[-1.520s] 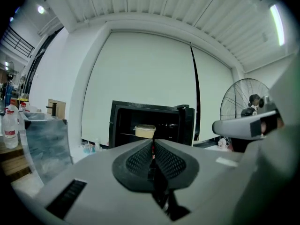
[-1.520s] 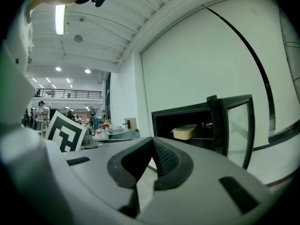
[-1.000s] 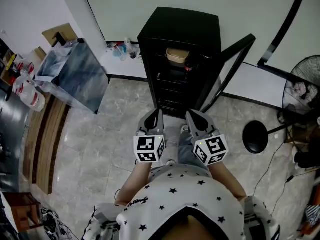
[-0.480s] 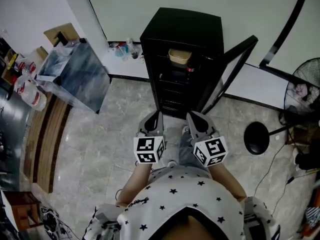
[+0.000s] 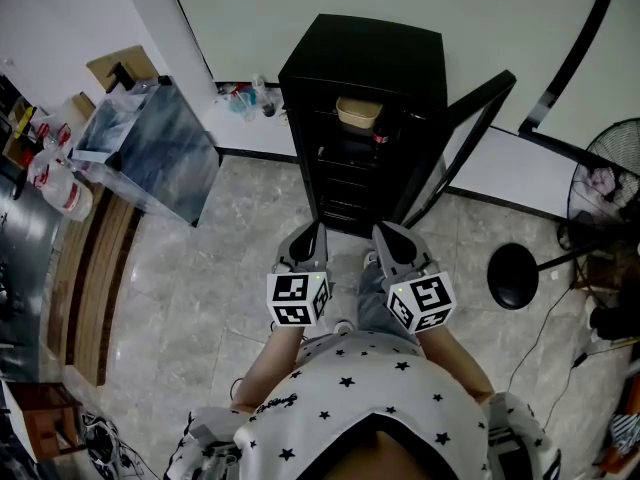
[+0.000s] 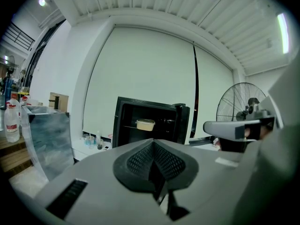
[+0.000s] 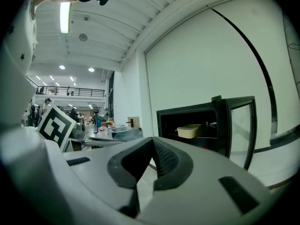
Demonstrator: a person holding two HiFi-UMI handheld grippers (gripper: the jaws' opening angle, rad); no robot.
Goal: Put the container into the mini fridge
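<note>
- The left gripper [image 5: 311,230] is held low in front of the torso and points away from the person. Its jaws are pressed together with nothing between them.
- The right gripper [image 5: 386,230] sits just beside it on the right, roughly parallel. Its jaws also meet at the tips and are empty.
- The left forearm [image 5: 262,368] and right forearm [image 5: 455,353] reach forward, close together.

Marbled tile floor [image 5: 200,268], black mini fridge [image 5: 365,53] standing on it, container [image 5: 358,113] on its upper shelf
</note>
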